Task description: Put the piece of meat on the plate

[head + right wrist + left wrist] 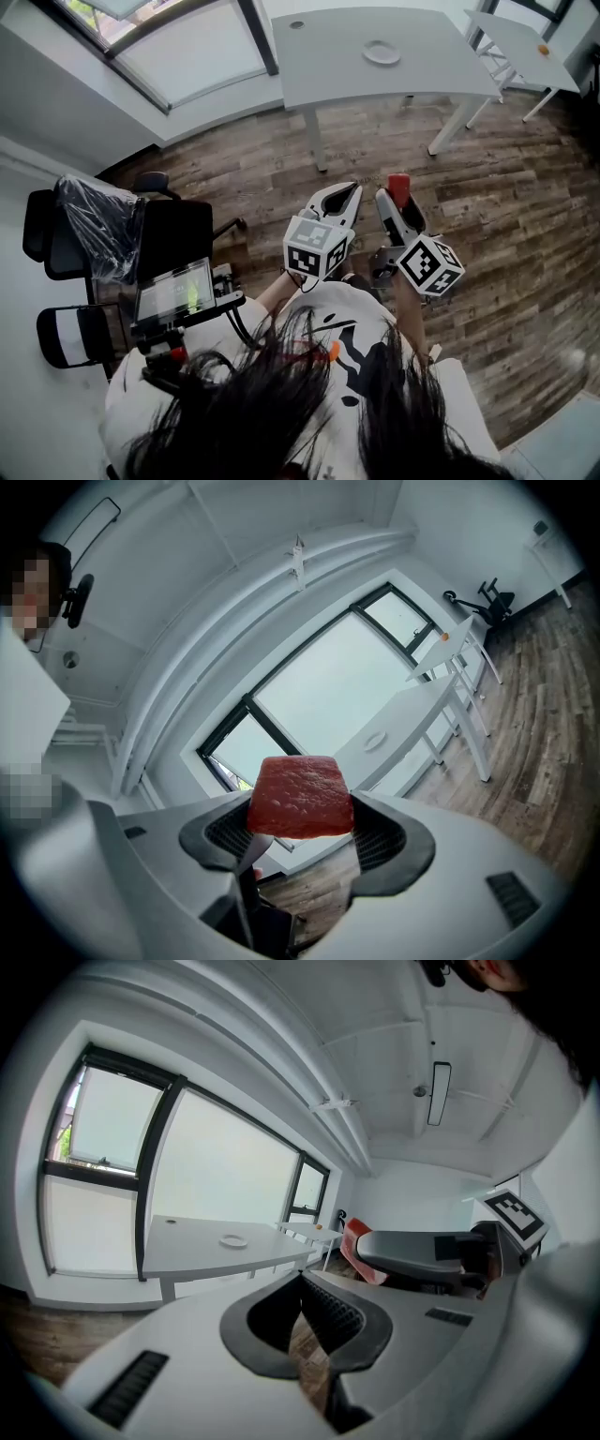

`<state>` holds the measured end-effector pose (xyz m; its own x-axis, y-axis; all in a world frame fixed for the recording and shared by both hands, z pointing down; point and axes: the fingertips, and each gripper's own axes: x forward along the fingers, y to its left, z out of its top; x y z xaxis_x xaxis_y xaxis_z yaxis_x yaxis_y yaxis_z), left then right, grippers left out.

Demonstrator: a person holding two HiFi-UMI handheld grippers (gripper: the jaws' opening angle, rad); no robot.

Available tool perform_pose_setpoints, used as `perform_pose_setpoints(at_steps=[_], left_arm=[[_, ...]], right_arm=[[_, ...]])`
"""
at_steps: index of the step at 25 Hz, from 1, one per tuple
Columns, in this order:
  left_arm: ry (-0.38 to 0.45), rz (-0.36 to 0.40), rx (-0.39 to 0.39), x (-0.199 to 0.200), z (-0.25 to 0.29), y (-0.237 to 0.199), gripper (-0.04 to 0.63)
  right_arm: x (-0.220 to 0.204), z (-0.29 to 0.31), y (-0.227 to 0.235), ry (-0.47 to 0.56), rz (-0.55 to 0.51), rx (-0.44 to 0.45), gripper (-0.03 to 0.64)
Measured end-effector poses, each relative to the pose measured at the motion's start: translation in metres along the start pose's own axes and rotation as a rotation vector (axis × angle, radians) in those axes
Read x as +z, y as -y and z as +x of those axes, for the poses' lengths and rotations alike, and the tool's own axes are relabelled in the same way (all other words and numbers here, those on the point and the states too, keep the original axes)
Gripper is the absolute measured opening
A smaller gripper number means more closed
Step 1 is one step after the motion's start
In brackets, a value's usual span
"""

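My right gripper (302, 819) is shut on a red slab of meat (300, 797), which sticks out past its jaws; the same meat (399, 189) shows as a red tip in the head view. The right gripper (397, 199) and left gripper (343, 195) are held side by side over the wooden floor, close to the person's body. My left gripper (302, 1309) is shut with nothing between its jaws. A small white plate (382, 52) lies on the white table (319, 66) far ahead; the plate (233, 1240) and the plate (375, 739) also appear in both gripper views.
A second white table (520, 47) with a small orange object (543, 49) stands at the right. Black office chairs (84, 234) and a stand with a screen (175, 291) are at the left. A large window (178, 42) runs along the far wall.
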<state>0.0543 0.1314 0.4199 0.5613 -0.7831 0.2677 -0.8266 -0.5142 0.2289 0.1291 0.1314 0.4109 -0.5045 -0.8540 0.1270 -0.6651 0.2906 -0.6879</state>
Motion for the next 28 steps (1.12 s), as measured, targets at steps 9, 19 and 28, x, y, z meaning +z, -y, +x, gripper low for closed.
perform_pose_setpoints(at_steps=[9, 19, 28], left_arm=[[-0.024, -0.009, 0.004, -0.005, 0.010, -0.006, 0.005], [-0.029, -0.043, -0.008, 0.009, 0.058, -0.049, 0.006], [-0.036, -0.028, -0.079, 0.051, 0.135, -0.135, 0.006]], right_arm=[[-0.003, 0.010, 0.017, -0.019, 0.025, -0.018, 0.314], [0.016, 0.060, 0.034, -0.018, 0.012, -0.063, 0.314], [0.049, 0.180, 0.045, 0.017, 0.020, -0.082, 0.314]])
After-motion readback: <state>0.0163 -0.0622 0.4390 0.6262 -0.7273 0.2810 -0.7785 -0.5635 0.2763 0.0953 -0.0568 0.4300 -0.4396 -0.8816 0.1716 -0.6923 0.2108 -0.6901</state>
